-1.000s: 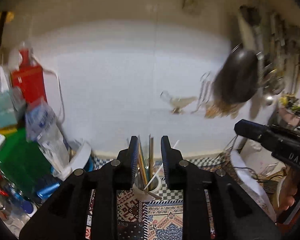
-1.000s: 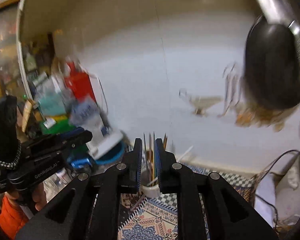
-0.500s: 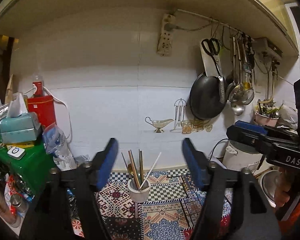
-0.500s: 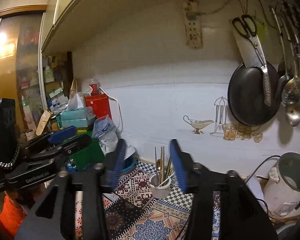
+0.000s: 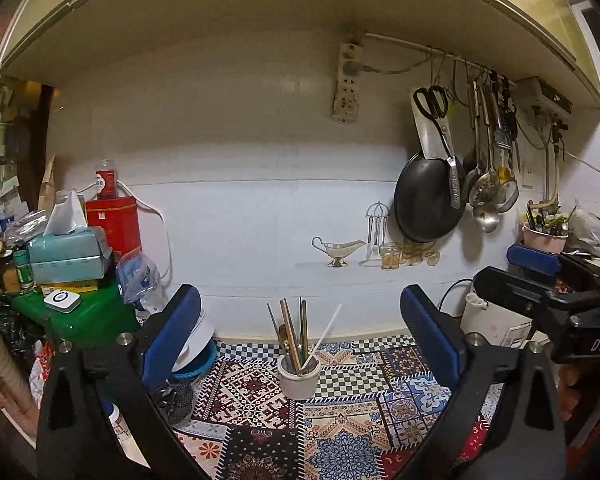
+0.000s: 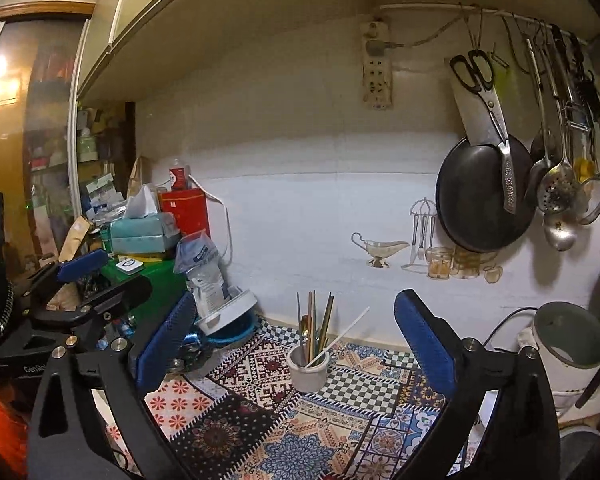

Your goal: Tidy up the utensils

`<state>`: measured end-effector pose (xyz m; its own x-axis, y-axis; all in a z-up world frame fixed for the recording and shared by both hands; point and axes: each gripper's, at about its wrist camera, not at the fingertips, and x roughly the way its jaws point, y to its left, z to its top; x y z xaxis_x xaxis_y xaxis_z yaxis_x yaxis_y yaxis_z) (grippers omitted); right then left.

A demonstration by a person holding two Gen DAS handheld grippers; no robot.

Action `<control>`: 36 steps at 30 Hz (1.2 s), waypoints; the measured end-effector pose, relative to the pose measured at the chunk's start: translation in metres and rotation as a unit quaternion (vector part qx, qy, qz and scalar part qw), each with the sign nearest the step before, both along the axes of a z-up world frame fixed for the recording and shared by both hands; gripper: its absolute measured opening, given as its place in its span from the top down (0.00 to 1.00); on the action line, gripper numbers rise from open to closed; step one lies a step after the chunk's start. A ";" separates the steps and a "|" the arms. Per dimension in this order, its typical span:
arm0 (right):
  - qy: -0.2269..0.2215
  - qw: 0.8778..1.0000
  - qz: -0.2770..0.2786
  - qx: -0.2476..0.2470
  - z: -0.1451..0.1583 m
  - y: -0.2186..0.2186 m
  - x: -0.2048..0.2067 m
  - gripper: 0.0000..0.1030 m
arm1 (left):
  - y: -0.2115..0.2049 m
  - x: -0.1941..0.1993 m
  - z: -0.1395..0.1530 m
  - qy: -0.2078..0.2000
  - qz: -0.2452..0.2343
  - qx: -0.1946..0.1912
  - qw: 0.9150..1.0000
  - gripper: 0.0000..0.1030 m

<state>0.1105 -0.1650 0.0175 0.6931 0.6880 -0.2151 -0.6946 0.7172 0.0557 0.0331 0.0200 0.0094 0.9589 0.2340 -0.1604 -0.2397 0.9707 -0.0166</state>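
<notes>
A small white cup (image 5: 299, 381) stands on the patterned mat (image 5: 340, 432), also in the right wrist view (image 6: 308, 369). It holds several upright chopsticks and thin utensils (image 5: 294, 330), plus a white stick (image 5: 325, 334) leaning right. My left gripper (image 5: 300, 336) is open and empty, its jaws wide apart, framing the cup from a distance. My right gripper (image 6: 296, 340) is also open and empty, framing the cup (image 6: 308, 369) and its utensils (image 6: 314, 328). Each gripper shows in the other's view: the right one (image 5: 540, 284), the left one (image 6: 96, 276).
A black pan (image 5: 428, 204), scissors (image 5: 436, 112), ladles and strainers (image 5: 488, 192) hang on the wall at right. A green box (image 5: 80, 316), tissue box (image 5: 68, 256) and red tin (image 5: 114, 224) crowd the left. A white kettle (image 6: 568, 356) stands right. A pink utensil cup (image 5: 544, 236) sits far right.
Both grippers have opened from nearly shut to wide apart. Both have pulled back and steadied, so the cup looks smaller and the blur is gone.
</notes>
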 end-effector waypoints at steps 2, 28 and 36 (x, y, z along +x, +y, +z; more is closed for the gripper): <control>0.003 1.000 0.000 0.002 -0.001 0.000 -0.002 0.04 | 0.002 -0.001 0.000 0.000 0.001 -0.002 1.000 0.02; 0.018 1.000 -0.009 0.007 -0.003 0.001 0.001 0.03 | 0.010 0.003 -0.006 0.004 -0.005 -0.011 1.000 0.01; 0.025 1.000 -0.016 0.008 -0.005 0.003 0.002 0.03 | 0.012 0.007 -0.008 0.009 -0.008 -0.015 1.000 0.01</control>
<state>0.1123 -0.1617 0.0125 0.7031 0.6694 -0.2397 -0.6676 0.7376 0.1017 0.0403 0.0319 0.0016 0.9595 0.2139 -0.1836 -0.2249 0.9735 -0.0414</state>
